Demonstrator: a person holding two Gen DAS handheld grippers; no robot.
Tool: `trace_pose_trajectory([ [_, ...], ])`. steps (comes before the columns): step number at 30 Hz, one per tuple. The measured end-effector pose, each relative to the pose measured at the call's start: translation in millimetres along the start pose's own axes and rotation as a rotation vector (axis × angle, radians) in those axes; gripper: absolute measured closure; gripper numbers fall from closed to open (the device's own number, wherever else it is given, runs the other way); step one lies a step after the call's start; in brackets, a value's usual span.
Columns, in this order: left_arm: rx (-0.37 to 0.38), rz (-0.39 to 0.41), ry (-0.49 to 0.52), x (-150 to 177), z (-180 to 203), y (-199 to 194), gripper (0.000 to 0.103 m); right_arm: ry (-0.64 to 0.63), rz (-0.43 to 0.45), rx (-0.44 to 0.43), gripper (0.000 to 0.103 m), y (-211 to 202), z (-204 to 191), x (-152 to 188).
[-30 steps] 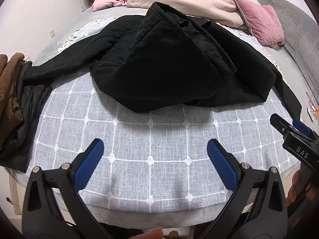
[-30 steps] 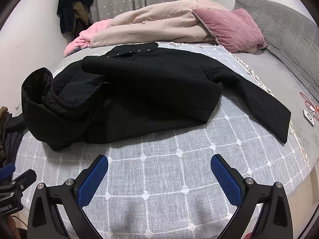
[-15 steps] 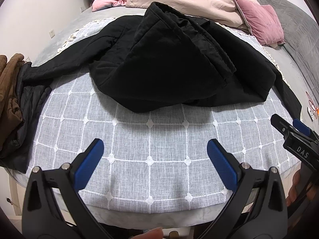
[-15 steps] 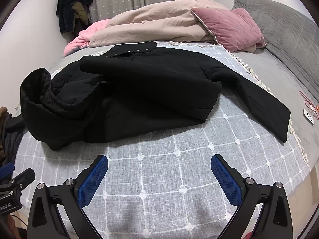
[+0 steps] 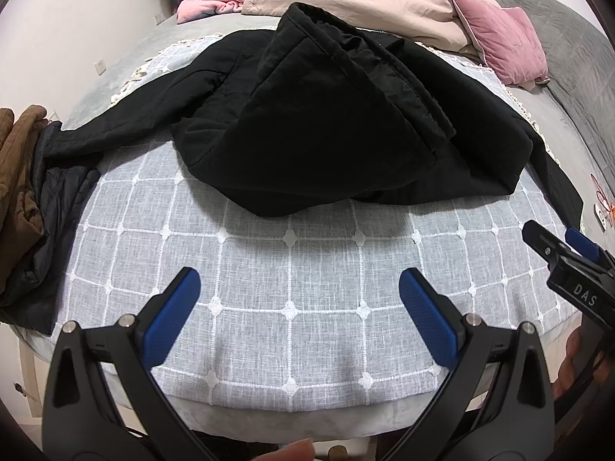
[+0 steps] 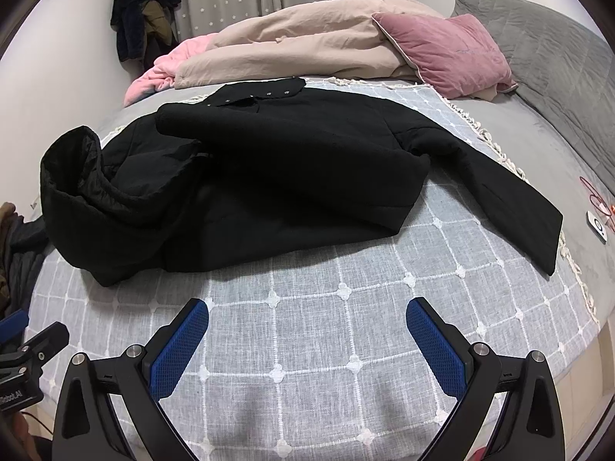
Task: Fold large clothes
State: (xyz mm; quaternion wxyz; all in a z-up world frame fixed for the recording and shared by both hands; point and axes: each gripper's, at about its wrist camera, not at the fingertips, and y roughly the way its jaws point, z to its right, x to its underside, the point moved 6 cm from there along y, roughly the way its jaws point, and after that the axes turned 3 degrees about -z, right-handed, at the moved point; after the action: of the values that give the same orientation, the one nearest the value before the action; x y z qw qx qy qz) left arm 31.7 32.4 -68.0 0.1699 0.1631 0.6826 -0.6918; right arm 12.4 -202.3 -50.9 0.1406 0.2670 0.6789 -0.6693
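A black coat (image 6: 292, 176) lies rumpled, partly folded, on a checked cloth (image 6: 346, 338) covering the bed. Both the left gripper (image 5: 296, 307) and right gripper (image 6: 307, 336) hover, jaws spread, empty. Nothing has shifted in the last second; folding seems paused

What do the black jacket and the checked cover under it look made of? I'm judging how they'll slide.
Black jacket: matte, thick, apparently padded fabric, with stitched quilt lines; the fibre is unclear. Checked cover: grey linen-like weave, with raised white embroidered grid and flowers.
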Motion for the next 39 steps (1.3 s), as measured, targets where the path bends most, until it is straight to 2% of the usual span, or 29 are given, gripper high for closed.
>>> trace_pose_trajectory([
  [35, -0.059, 0.017, -0.026, -8, -18, 3, 0.000, -0.032, -0.013, 0.008, 0.000, 1, -1, 2],
  [37, -0.067, 0.028, -0.019, -9, -18, 1, 0.000, -0.036, -0.011, 0.010, 0.000, 0, -1, 2],
  [39, -0.106, 0.066, 0.011, -13, -18, -3, 0.000, -0.038, -0.011, -0.002, 0.000, -2, -2, 0],
])
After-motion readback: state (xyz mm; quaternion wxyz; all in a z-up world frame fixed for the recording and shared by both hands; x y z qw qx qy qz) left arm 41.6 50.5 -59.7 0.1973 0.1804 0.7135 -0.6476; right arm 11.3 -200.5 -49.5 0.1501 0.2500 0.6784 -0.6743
